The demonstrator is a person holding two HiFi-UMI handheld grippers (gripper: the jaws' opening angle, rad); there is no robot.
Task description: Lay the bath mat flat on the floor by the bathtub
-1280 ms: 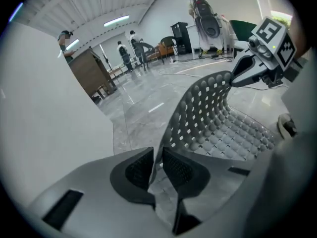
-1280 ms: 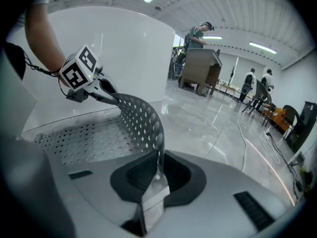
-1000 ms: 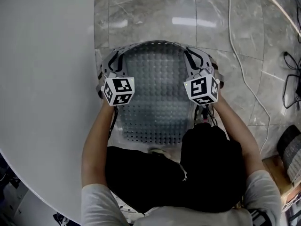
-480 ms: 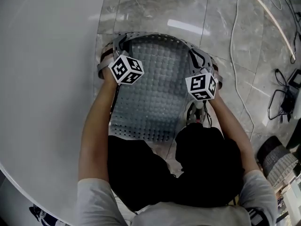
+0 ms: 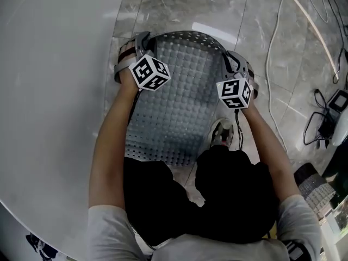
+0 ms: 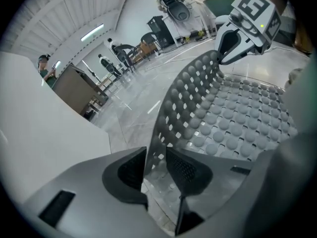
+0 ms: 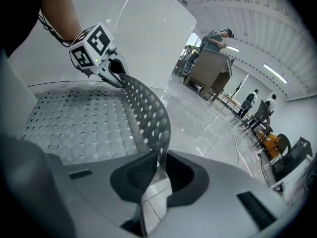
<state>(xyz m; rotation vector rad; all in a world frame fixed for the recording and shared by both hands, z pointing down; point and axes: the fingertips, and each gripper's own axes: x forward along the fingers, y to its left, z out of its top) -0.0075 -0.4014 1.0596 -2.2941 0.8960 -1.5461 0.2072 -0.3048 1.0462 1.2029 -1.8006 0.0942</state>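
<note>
1. The left gripper has its jaws opening. The perforated edge at the far left corner of the bath mat stands loosely between the pads.
2. The right gripper is clenched on the mat's far right corner, pinching its thin edge.
3. The grey, studded mat lies mostly flat on the marble floor. Its far edge is lifted and curled between the two grippers.
4. The white bathtub runs just beside the mat's left edge.
5. A white cable trails across the floor to the right.
</note>
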